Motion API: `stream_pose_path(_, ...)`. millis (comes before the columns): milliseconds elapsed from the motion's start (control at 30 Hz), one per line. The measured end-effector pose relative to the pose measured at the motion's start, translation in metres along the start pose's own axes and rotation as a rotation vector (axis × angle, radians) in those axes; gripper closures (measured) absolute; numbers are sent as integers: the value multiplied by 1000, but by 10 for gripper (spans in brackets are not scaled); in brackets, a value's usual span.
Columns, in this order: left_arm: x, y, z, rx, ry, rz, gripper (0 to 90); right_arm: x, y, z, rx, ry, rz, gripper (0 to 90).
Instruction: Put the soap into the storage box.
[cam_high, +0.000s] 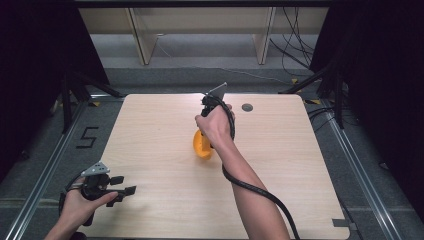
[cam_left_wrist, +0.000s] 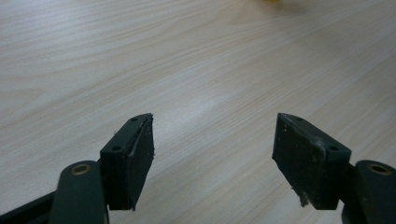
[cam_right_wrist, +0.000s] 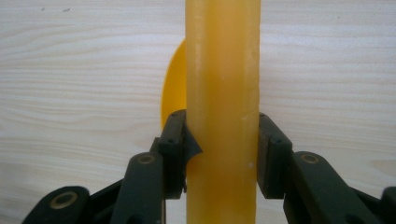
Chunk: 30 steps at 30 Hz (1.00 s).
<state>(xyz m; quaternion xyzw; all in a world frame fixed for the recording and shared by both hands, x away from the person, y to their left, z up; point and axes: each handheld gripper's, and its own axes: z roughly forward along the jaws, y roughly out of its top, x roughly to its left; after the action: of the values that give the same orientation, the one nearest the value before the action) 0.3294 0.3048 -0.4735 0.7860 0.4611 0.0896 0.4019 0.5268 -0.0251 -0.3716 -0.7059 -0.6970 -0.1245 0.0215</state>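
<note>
- I'm holding the right gripper (cam_right_wrist: 223, 154) clamped on a yellow-orange handle (cam_right_wrist: 223, 93); in the right gripper view both black pads are pressing against its two sides.
- The handle is running straight up through that view as a smooth waxy bar, and a rounded yellow part (cam_right_wrist: 173, 88) of the same thing is peeking out on its left, low over the wood.
- From the high view, I'm seeing the right hand (cam_high: 216, 125) around the middle of the tabletop (cam_high: 150, 130), a little toward the far edge, with the yellow thing (cam_high: 202, 146) sticking out just below the hand on its near-left side.
- I can't tell from here whether the yellow thing is touching the wood or hanging just above it.
- I'm keeping the left gripper (cam_high: 120, 191) released at the near-left corner of the tabletop, well apart from the yellow thing.
- In the left gripper view its jaws are standing wide, with bare wood grain between them.
- A small round grey grommet (cam_high: 247, 107) is sitting in the tabletop near the far edge, just right of the right hand.
</note>
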Motion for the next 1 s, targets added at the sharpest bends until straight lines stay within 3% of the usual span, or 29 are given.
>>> stream_pose_path(33, 0, 0, 0, 0, -1, 0, 285, -1, 0, 2, -8, -14, -31, 620)
stream_pose_path(233, 1, 0, -1, 11, -1, 14, 285, 0, 0, 8, 10, -14, -28, 621)
stream_pose_path(300, 1, 0, -1, 11, -1, 14, 285, 3, 0, 11, -2, -7, 29, 621)
stream_pose_path(333, 1, 0, -1, 11, -1, 14, 285, 2, 0, 12, -7, -24, -8, 621)
stream_pose_path(367, 1, 0, -1, 12, 0, 14, 285, 6, -1, 14, -6, -17, 59, 621)
stream_pose_path(467, 0, 0, -1, 15, -2, 16, 285, 7, -1, 16, -12, -24, 57, 621)
stream_pose_path(500, -1, 0, 0, 3, -4, 2, 285, 5, -1, 17, -32, -31, 5, 622)
stream_pose_path(567, -1, 0, 0, 3, -4, 3, 285, 5, -1, 18, -13, -20, 16, 622)
stream_pose_path(633, -1, 0, 0, 5, -5, 5, 285, 8, -1, 21, -35, -28, 16, 622)
stream_pose_path(667, -1, 0, 1, 2, -7, 1, 285, 10, -3, 22, -25, -29, 48, 622)
stream_pose_path(700, -1, 0, 1, 2, -7, 1, 285, 8, -3, 24, -43, -35, 10, 622)
stream_pose_path(800, -1, 0, 1, 1, -23, 3, 285, 10, -4, 24, -43, -41, -7, 622)
stream_pose_path(833, -1, 0, 1, 1, -23, 3, 285, 9, -3, 24, -46, -45, -33, 622)
stream_pose_path(1000, -1, 0, 1, 3, -24, 4, 285, 12, -3, 24, -38, -39, -6, 617)
